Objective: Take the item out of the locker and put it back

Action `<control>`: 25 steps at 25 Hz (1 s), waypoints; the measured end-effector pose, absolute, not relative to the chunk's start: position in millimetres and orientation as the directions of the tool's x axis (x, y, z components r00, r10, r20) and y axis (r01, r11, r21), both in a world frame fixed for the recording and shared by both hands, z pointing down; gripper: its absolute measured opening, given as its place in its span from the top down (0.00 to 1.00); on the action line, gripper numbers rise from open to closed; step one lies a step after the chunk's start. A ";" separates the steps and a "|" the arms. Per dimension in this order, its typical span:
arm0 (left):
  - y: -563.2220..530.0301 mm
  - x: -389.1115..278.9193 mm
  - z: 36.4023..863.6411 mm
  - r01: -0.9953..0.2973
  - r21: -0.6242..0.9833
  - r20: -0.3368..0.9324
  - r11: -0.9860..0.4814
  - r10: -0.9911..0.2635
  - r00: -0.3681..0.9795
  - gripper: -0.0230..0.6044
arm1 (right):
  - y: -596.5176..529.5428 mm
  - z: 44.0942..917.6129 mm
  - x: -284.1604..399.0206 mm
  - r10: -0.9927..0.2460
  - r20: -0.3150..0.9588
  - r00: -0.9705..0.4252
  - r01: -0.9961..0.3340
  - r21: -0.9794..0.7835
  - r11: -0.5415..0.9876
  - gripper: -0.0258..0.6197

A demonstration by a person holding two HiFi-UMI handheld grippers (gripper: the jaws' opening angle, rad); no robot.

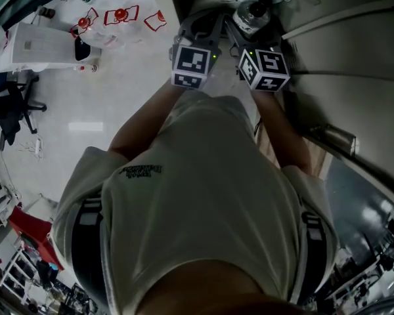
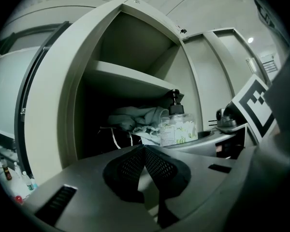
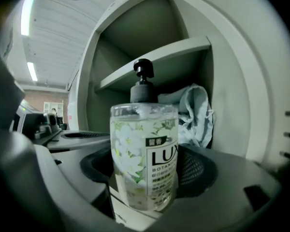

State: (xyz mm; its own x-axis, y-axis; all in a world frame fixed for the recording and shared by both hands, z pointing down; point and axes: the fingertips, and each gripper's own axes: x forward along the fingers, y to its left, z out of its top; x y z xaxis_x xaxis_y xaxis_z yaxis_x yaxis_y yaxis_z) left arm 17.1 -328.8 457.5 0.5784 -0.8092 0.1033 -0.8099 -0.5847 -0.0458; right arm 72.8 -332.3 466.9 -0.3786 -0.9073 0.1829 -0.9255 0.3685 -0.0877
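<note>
A clear LUX pump bottle (image 3: 144, 153) with a flower print and a black pump stands upright between the jaws of my right gripper (image 3: 145, 180), which is shut on it. It is held just in front of the open locker, below the shelf (image 3: 154, 62). In the head view the bottle (image 1: 253, 15) shows past the right gripper's marker cube (image 1: 266, 69). My left gripper (image 2: 144, 150) is shut with nothing in it, its jaws meeting at a point beside the bottle (image 2: 178, 129). A crumpled pale cloth (image 2: 135, 120) lies inside the locker under the shelf.
The locker's open door (image 2: 43, 105) stands at the left of the opening, and more grey locker doors (image 1: 354, 77) run along the right. On the floor at the left are a white box (image 1: 33, 48), red-marked items (image 1: 121, 15) and an office chair (image 1: 10, 107).
</note>
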 end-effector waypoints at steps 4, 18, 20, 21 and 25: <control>-330.7 15.8 461.5 -0.811 -0.071 0.097 -0.581 -0.813 0.574 0.94 | -335.1 467.2 70.5 -0.914 0.175 -0.367 -0.930 -0.060 0.362 0.39; -330.4 13.2 465.8 -0.814 -0.085 0.109 -0.575 -0.817 0.566 0.94 | -337.8 474.7 69.0 -0.929 0.202 -0.309 -0.950 -0.013 0.313 0.37; -331.2 13.0 465.1 -0.814 -0.083 0.108 -0.575 -0.817 0.566 0.94 | -338.7 474.0 69.4 -0.928 0.202 -0.312 -0.949 -0.021 0.315 0.37; -331.2 12.5 464.3 -0.815 -0.083 0.107 -0.573 -0.818 0.565 0.94 | -338.6 473.0 69.8 -0.928 0.199 -0.316 -0.948 -0.032 0.316 0.36; -328.6 11.0 460.4 -0.818 -0.083 0.106 -0.569 -0.821 0.561 0.94 | -335.9 468.9 72.1 -0.924 0.190 -0.332 -0.943 -0.061 0.326 0.29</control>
